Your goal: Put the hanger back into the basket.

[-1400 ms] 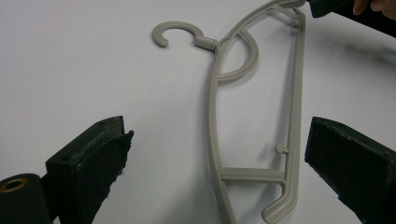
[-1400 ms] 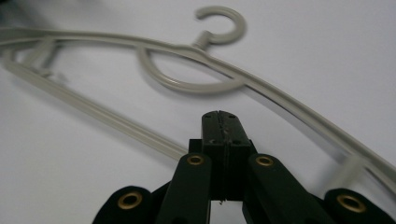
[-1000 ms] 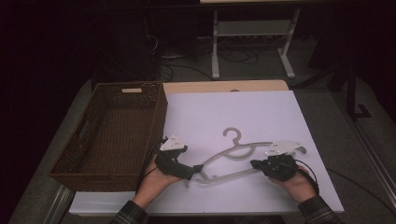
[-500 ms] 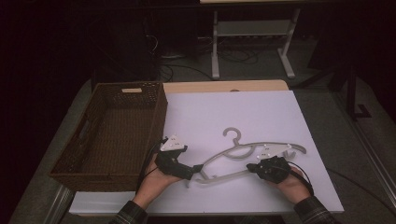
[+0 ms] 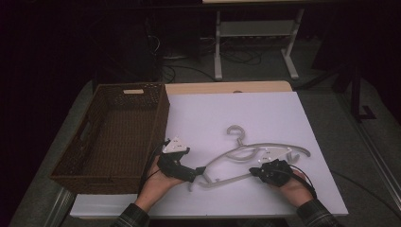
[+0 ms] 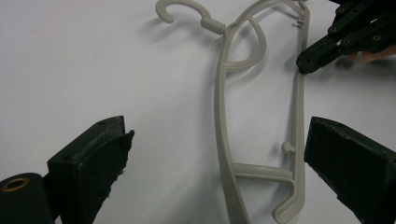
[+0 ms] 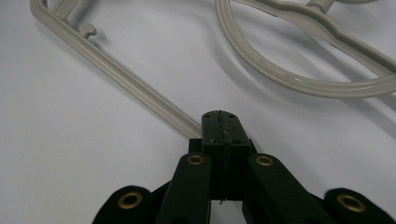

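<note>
Right tool (image 7: 219,122) clamped on lower bar of hanger (image 5: 250,153) — hanger flat on white worktop (image 5: 265,113). Left tool (image 6: 215,154) jaws wide apart, straddling hanger end — no contact.

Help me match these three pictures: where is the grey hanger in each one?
High view: hanger lies on the white sheet, low centre, between both grippers.
Left gripper view: upper centre to lower right, hook top left.
Right gripper view: across the top.
Shared landmark: right gripper, shut on its lower bar.
</note>
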`<state>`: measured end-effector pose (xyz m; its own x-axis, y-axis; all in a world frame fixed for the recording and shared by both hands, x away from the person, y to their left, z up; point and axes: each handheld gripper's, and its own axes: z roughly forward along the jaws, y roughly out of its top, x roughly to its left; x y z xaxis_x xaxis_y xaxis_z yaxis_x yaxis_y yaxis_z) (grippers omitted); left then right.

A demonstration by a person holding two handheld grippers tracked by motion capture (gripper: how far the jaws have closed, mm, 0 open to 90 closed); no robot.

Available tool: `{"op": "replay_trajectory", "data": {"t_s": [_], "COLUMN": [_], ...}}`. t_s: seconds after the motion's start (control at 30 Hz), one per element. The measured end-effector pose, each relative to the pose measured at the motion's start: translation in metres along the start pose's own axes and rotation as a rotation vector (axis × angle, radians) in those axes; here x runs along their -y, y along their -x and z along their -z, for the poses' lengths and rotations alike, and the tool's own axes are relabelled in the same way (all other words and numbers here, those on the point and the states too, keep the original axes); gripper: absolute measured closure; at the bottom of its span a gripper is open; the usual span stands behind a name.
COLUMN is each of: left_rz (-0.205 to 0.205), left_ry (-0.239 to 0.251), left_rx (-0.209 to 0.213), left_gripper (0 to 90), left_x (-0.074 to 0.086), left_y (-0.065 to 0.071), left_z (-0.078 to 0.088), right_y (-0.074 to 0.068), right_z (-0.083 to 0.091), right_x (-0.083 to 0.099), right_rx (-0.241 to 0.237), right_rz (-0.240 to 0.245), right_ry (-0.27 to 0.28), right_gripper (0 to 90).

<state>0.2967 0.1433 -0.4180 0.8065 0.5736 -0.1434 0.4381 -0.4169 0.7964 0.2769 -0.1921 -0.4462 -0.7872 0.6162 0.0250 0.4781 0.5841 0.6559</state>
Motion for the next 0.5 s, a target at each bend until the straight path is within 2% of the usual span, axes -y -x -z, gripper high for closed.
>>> {"op": "replay_trajectory", "data": {"t_s": [0.3,0.5], "left_rz": [-0.001,-0.005], "left_ry": [-0.007,-0.015], "left_rx": [0.035,0.056], "left_gripper": [6.7,6.8], "left_x": [-0.003,-0.01], "left_y": [0.001,-0.002], "left_z": [-0.005,-0.019], "right_y": [0.0,0.0], "right_z": [0.0,0.0], "right_x": [0.0,0.0], "right_rx": [-0.001,-0.002], "right_rz": [-0.005,-0.008], "right_ry": [-0.002,-0.005], "right_gripper": [89.7,89.7]}}
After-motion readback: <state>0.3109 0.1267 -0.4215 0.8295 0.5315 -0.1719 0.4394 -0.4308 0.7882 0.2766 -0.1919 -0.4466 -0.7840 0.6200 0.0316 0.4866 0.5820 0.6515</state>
